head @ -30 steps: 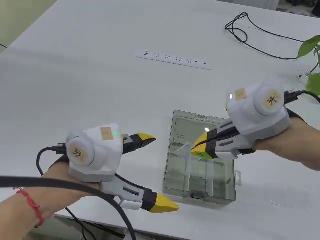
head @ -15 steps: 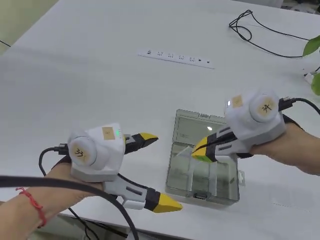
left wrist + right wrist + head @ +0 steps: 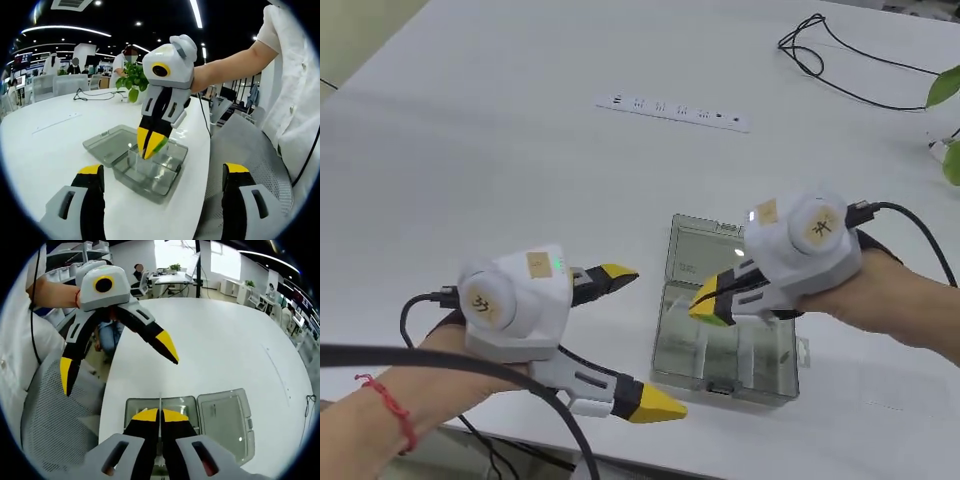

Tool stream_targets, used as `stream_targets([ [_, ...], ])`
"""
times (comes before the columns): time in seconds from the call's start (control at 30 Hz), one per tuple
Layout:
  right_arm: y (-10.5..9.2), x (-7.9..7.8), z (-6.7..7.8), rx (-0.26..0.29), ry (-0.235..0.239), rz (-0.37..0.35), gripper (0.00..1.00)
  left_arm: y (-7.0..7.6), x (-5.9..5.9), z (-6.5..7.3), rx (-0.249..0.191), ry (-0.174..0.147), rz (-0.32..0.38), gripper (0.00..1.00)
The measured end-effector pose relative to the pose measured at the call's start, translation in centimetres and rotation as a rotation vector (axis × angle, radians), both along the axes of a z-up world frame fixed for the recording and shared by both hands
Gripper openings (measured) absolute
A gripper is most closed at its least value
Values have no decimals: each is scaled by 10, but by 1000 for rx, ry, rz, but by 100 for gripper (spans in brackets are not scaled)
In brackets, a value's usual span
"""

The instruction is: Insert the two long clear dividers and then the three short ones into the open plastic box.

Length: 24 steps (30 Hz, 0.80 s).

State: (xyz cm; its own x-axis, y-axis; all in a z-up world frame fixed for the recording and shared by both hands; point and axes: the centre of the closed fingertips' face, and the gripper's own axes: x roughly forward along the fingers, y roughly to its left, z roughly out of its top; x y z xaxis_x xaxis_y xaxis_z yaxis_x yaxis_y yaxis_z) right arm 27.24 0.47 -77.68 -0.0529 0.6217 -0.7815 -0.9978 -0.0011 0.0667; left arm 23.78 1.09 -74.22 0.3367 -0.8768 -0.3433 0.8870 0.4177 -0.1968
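The open clear plastic box [image 3: 760, 375] lies near the table's front edge, its lid [image 3: 703, 248] folded flat behind it. My right gripper [image 3: 703, 302] hovers over the box's left part, shut on a clear divider seen edge-on as a thin line [image 3: 160, 401] between the closed yellow tips [image 3: 160, 414]. In the left gripper view the right gripper [image 3: 149, 144] points down into the box [image 3: 150, 181], with a clear divider [image 3: 134, 154] just under its tips. My left gripper [image 3: 636, 340] is left of the box, wide open and holding nothing; its yellow fingertips [image 3: 90, 170] frame the box.
A white power strip [image 3: 672, 112] lies farther back on the white table [image 3: 470, 150]. A black cable [image 3: 820, 50] coils at the back right, beside green plant leaves [image 3: 945, 88]. A grey mesh chair [image 3: 55, 405] stands off the table's front edge.
The right gripper, still shut on the divider, has moved left and slightly down over the box's left part. The left gripper has stayed in place, open.
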Motion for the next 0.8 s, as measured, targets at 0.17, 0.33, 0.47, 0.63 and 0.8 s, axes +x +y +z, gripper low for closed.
stream_targets([
  [0.17, 2, 0, -8, -12, 1, 12, 2, 0, -1, -1, 0, 2, 0, 100],
  [0.33, 4, -1, -13, -21, 7, 17, 2, 1, -1, -3, 4, 9, 3, 100],
  [0.47, 5, 0, -18, -28, 9, 14, 2, 2, -1, -4, 6, 9, 2, 100],
  [0.63, 5, 0, -25, -45, 19, 15, 2, 3, 0, -5, 7, 11, 5, 100],
  [0.8, 6, -1, -31, -68, 18, 21, 2, 5, 0, -8, 15, 16, 7, 100],
])
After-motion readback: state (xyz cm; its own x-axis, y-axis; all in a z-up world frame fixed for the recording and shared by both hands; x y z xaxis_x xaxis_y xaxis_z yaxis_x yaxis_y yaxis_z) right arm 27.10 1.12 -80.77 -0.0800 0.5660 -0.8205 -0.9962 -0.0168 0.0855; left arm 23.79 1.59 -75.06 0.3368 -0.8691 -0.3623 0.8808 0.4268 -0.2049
